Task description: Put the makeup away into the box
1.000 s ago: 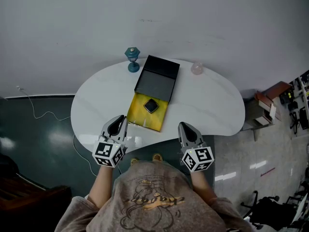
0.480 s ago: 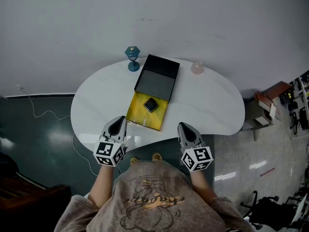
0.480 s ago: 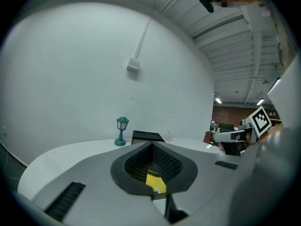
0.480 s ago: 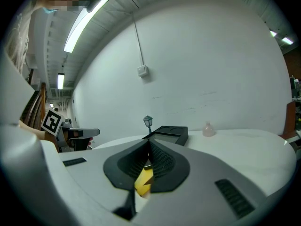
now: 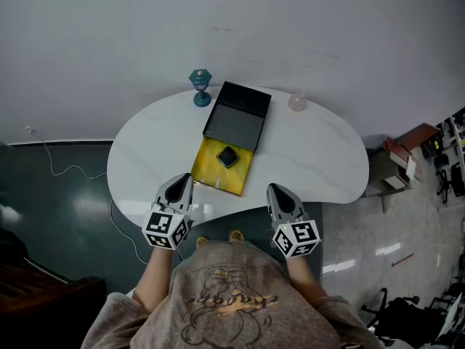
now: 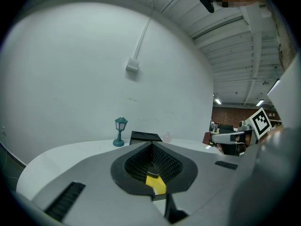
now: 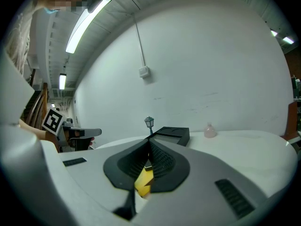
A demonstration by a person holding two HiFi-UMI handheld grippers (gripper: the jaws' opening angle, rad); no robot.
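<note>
A black box (image 5: pixel 237 115) stands open on the white table (image 5: pixel 320 158), and a yellow sheet (image 5: pixel 218 173) lies against its near side. A small black makeup compact (image 5: pixel 227 158) rests on the yellow sheet. My left gripper (image 5: pixel 182 181) hovers at the table's near edge, left of the sheet, with its jaws shut and empty. My right gripper (image 5: pixel 278 190) is held at the near edge to the right, also shut with nothing in it. In the left gripper view the left gripper (image 6: pixel 151 145) points at the box (image 6: pixel 145 136). In the right gripper view the right gripper (image 7: pixel 149 143) points at the box (image 7: pixel 173 133).
A teal lamp-shaped ornament (image 5: pixel 200 88) stands at the table's far left beside the box. A small pink bottle (image 5: pixel 296 102) sits at the far right. A white wall runs behind the table. Shelving and clutter lie on the floor at the right.
</note>
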